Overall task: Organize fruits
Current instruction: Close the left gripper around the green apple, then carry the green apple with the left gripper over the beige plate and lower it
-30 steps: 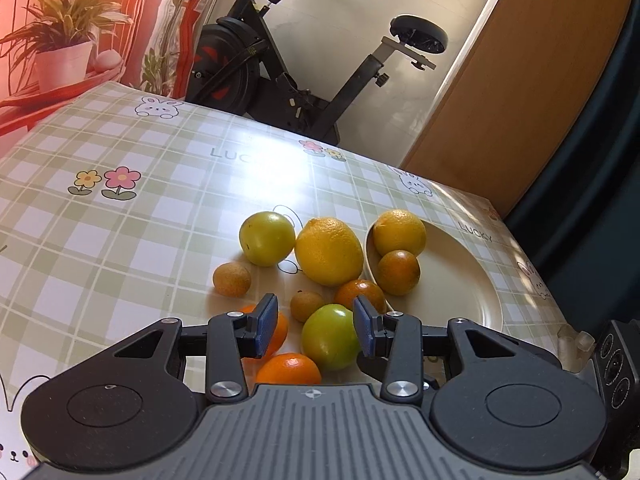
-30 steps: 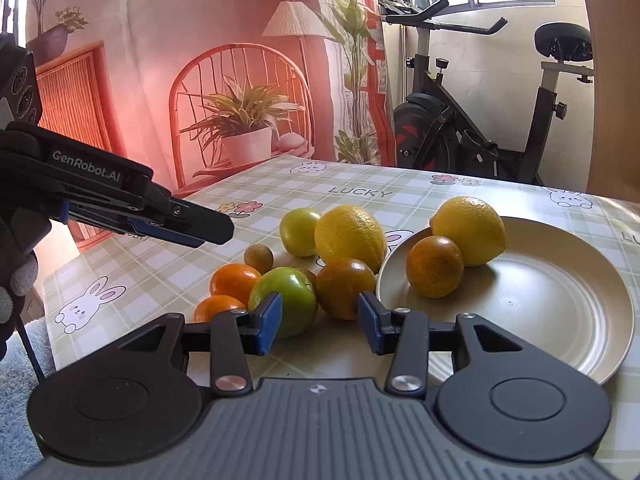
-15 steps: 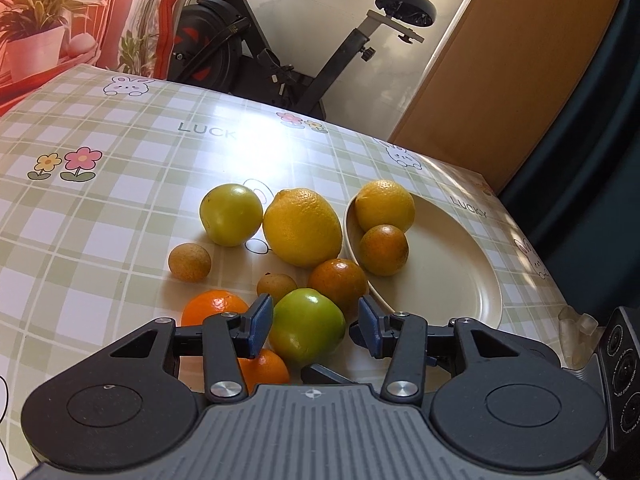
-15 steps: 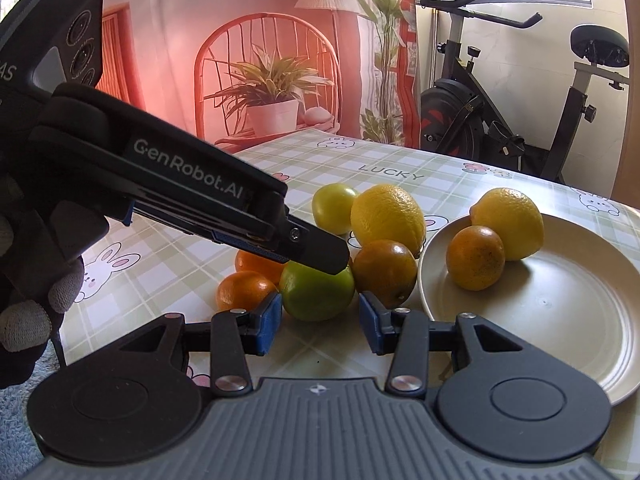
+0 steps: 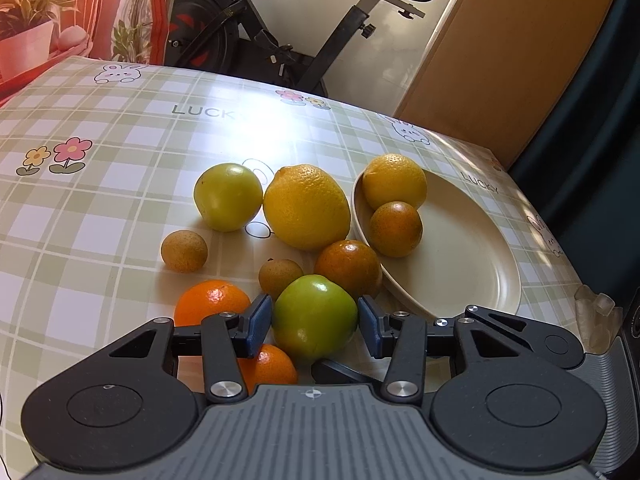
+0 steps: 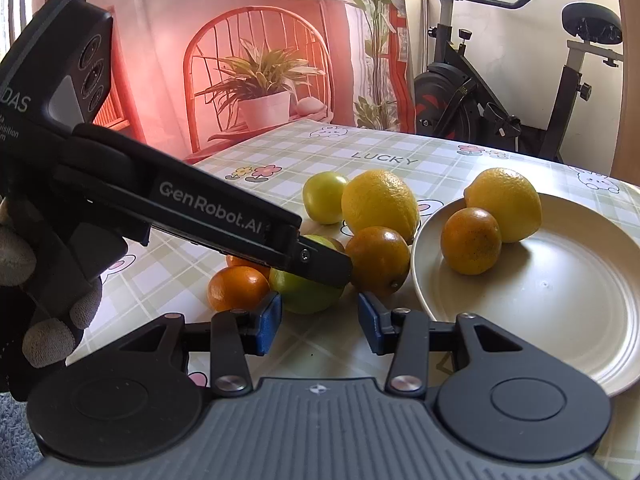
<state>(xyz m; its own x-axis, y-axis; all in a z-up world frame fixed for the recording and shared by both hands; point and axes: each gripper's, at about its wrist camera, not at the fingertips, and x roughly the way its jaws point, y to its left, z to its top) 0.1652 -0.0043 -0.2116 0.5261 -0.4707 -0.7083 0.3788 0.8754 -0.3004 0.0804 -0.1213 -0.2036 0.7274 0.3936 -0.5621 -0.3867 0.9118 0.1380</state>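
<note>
left wrist view, left to right: small brown round fruit (image 5: 184, 251) sits alone at centre left on the checked green-and-white table (image 5: 100, 200). a bright orange tangerine (image 5: 212, 302) lies just left of the left gripper (image 5: 314, 322). over the last second this gripper came down and forward over the pile, and the round green apple-like fruit (image 5: 314, 318), earlier ahead of the fingers, now sits between the blue pads (image 5: 258, 320). fingers are narrow, set a little wider than a second ago. each pad is close beside the fruit, but no squeeze is visible, so i read it as bracketed, not yet held. to the right, the beige round plate (image 5: 480, 264) carries one yellow lemon (image 5: 394, 182) and one dark orange (image 5: 396, 228).

right wrist view: the right gripper (image 6: 319, 322) hangs low over the table, fingers narrow with nothing between them, unchanged.

judgement: grasp of the green fruit is imminent; transfer to the plate likely follows.
</note>
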